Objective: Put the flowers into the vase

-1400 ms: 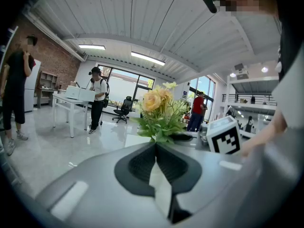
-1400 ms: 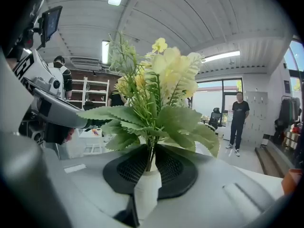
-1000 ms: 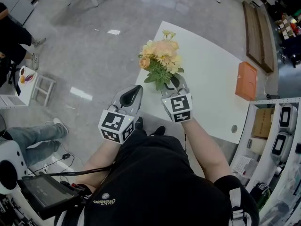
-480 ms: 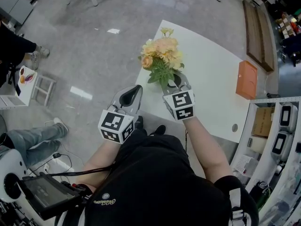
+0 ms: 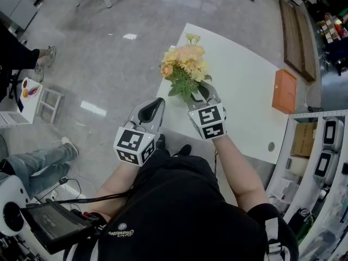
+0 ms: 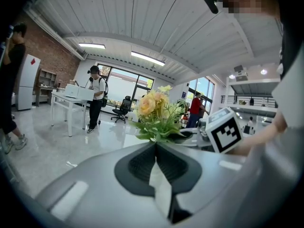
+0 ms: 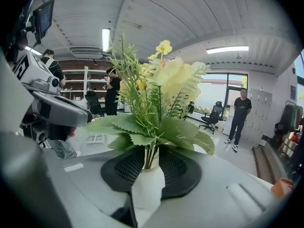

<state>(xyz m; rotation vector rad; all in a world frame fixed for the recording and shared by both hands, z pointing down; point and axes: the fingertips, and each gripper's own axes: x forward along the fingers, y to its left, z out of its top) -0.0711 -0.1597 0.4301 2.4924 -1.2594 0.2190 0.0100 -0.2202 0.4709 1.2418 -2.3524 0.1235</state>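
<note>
A bouquet of peach and yellow flowers [image 5: 186, 64] with green leaves stands upright near the white table's [image 5: 244, 91] near left edge. In the right gripper view its stems [image 7: 149, 156] go down into a white vase [image 7: 148, 174]. My right gripper [image 5: 200, 98] [image 7: 151, 151] sits at the base of the bouquet. Its jaws are opening, with the stems and the vase neck in the gap between the dark pads. The leaves hide the vase in the head view. My left gripper [image 5: 155, 106] [image 6: 156, 145] hangs off the table to the left, shut and empty, pointing at the bouquet [image 6: 154, 110].
An orange box [image 5: 285, 93] lies at the table's right edge. Shelving with equipment [image 5: 321, 156] stands to the right. People stand on the grey floor [image 5: 109, 48] around the room. Office chairs and desks are farther off.
The right gripper's marker cube tipped a little and its jaws spread slightly around the stems. The bouquet stayed upright in place. The left gripper did not move.
</note>
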